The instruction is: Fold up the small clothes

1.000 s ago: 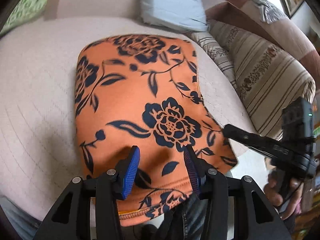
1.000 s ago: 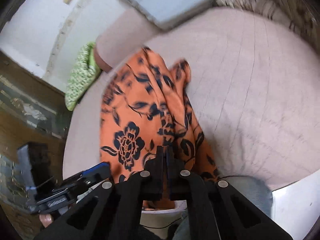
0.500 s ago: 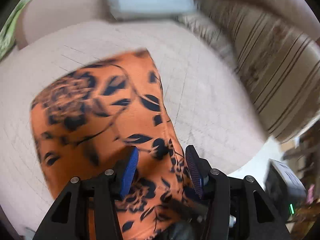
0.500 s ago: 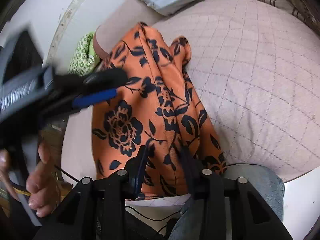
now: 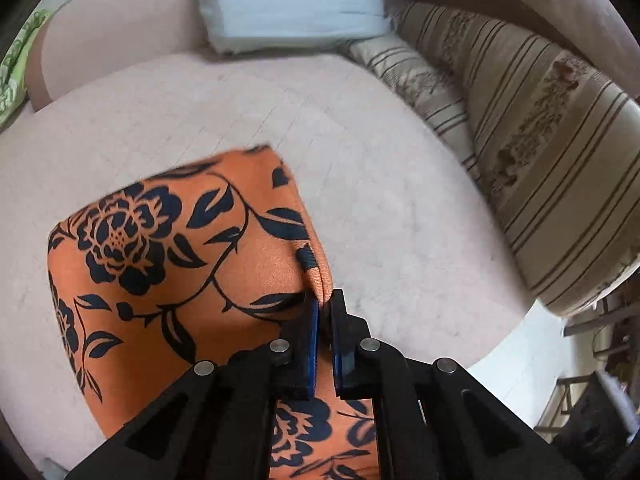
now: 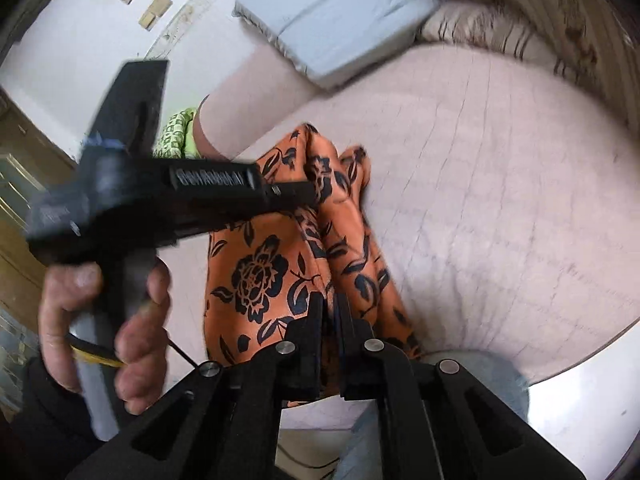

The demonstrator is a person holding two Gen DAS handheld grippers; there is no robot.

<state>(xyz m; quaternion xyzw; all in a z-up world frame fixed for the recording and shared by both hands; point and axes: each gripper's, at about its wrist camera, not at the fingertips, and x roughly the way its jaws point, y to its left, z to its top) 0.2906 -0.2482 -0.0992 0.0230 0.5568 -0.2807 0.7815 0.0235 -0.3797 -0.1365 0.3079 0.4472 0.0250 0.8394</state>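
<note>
The orange flowered garment (image 5: 180, 272) lies on the pale quilted sofa seat (image 5: 400, 208), its near end hanging over the seat's front edge toward the person's knees. In the right wrist view it (image 6: 256, 276) shows a raised lengthwise ridge running from six o'clock up toward twelve, so it looks partly doubled along its length. The step in hand seems to be gripping the cloth for a fold.

The left gripper (image 5: 325, 312) has just closed its fingers, and they now pinch the garment's right-hand edge, the hem showing just above the tips at about twelve o'clock. The right gripper (image 6: 329, 308) has likewise just closed; its fingers stand together on the ridge of cloth at the garment's near end, with fabric visible in the narrow slit between them.

In the right wrist view the left tool's body crosses from nine o'clock, held by a hand (image 6: 100, 320).

The next move probably calls for carrying both pinched parts together, keeping the cloth taut, then laying it flat.
</note>
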